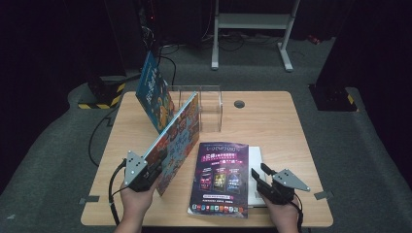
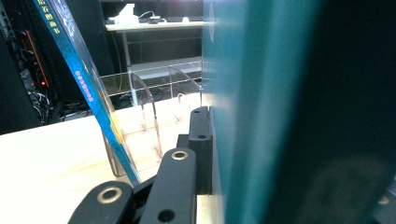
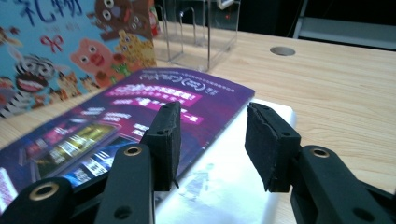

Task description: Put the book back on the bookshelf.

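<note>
The left gripper (image 1: 154, 173) had its jaws clamped on the near lower edge of a picture book (image 1: 176, 141), which stood on edge, tilted, near the left side of the table (image 1: 272, 116), its far end reaching toward the clear acrylic rack (image 1: 206, 104) at the back edge. In the left gripper view the book's teal cover (image 2: 243, 112) lay flat against the inner jaw. A second book (image 1: 153, 90) leaned upright at the rack's left end. The right gripper (image 1: 260, 177) rested near the front right corner with its jaws partly open and empty, beside a purple magazine (image 1: 221, 177) lying flat over a white sheet (image 3: 233, 186). The held book appeared thin, light and glossy, stiff along the spine but liable to flex and slip at an unsupported cover; a grip close to the spine or lower corner would probably control it best while it was guided into a rack slot.
</note>
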Demonstrator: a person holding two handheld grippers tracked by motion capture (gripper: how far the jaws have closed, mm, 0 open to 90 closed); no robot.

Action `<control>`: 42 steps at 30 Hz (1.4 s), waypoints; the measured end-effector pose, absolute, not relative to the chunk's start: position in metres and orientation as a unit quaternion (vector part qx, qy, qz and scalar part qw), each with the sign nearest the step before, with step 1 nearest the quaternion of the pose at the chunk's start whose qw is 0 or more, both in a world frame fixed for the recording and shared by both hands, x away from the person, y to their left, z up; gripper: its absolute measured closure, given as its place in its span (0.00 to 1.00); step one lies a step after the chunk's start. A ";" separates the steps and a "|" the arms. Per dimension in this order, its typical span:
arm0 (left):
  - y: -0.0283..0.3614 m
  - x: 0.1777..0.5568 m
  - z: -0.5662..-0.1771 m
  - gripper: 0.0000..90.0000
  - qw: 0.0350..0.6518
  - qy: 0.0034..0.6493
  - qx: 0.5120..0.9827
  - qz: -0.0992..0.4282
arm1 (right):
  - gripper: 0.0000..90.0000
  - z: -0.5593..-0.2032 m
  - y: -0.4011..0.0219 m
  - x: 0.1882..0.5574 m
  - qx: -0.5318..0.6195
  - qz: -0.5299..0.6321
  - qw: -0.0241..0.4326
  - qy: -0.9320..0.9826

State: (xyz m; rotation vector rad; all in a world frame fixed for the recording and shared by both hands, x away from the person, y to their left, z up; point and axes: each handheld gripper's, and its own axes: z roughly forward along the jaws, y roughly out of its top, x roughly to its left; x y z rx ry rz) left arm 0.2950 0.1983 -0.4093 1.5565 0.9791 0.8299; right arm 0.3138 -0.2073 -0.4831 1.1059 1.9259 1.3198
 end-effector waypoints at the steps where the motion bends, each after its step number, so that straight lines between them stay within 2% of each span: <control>1: 0.198 0.295 -0.409 0.89 0.533 0.412 0.652 0.348 | 0.62 -0.483 -0.208 0.315 0.410 0.486 0.279 0.720; 4: 0.199 0.295 -0.410 0.89 0.535 0.413 0.650 0.347 | 0.60 -0.482 -0.215 0.323 0.413 0.463 0.280 0.733; 10: 0.198 0.294 -0.410 0.89 0.535 0.409 0.651 0.351 | 0.57 -0.493 -0.241 0.328 0.436 0.446 0.323 0.711; 19: 0.199 0.295 -0.409 0.89 0.532 0.416 0.652 0.344 | 0.54 -0.499 -0.263 0.331 0.483 0.404 0.315 0.710; 22: 0.201 0.296 -0.408 0.89 0.534 0.421 0.651 0.338 | 0.47 -0.500 -0.266 0.333 0.483 0.407 0.310 0.710; 42: 0.196 0.294 -0.407 0.89 0.524 0.427 0.650 0.347 | 0.46 -0.502 -0.269 0.343 0.478 0.416 0.307 0.710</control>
